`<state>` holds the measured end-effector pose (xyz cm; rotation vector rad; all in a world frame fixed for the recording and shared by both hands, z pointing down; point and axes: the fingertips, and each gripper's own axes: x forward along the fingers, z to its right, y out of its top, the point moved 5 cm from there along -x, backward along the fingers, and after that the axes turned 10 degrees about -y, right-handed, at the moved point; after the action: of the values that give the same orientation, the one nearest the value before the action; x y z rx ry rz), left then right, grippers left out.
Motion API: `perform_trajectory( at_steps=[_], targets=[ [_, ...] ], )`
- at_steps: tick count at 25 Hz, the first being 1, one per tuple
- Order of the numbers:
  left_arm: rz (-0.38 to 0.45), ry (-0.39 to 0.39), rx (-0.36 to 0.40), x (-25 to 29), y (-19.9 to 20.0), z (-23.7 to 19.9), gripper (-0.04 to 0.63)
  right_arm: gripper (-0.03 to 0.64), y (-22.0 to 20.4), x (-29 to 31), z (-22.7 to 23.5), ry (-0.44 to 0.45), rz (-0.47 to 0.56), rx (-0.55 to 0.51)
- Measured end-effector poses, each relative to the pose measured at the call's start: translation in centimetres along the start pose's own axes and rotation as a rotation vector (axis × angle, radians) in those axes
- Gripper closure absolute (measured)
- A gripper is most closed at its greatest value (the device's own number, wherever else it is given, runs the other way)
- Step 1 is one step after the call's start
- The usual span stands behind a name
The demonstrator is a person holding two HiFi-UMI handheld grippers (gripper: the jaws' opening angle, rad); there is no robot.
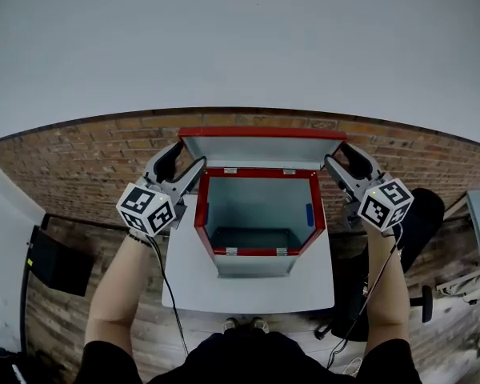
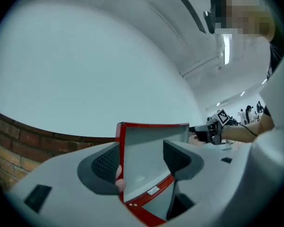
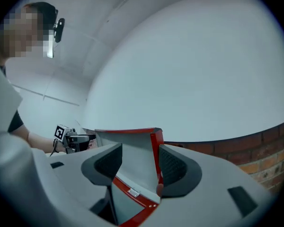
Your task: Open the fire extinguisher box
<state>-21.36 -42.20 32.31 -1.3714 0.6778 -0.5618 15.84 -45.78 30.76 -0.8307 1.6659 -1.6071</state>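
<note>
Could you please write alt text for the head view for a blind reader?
A red fire extinguisher box stands open on a white table, its lid raised toward a brick wall. The left gripper and right gripper each straddle one side edge of the lid, jaws apart.

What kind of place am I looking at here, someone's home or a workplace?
Most likely a workplace, perhaps a lab or test room. A red fire extinguisher box sits open on a plain white table against a brick-faced wall, a black office chair stands nearby, and a strip light hangs overhead.
</note>
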Motion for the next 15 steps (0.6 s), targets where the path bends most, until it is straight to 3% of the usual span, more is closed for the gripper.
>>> perform_trajectory(
  at_steps=[7,10,15],
  targets=[
    [-0.034,0.03,-0.019,4.0,0.2,-4.0,0.265,0.365,0.4,4.9,2.5,-0.061,-0.009,0.04],
    [-0.052,0.002,-0.011,5.2,0.1,-4.2,0.279,0.367,0.5,6.1,2.1,-0.032,-0.017,0.044],
    [-0.04,-0.025,0.038,7.1,1.1,-2.3,0.298,0.367,1.0,7.6,0.1,-0.056,-0.014,-0.077]
  ],
)
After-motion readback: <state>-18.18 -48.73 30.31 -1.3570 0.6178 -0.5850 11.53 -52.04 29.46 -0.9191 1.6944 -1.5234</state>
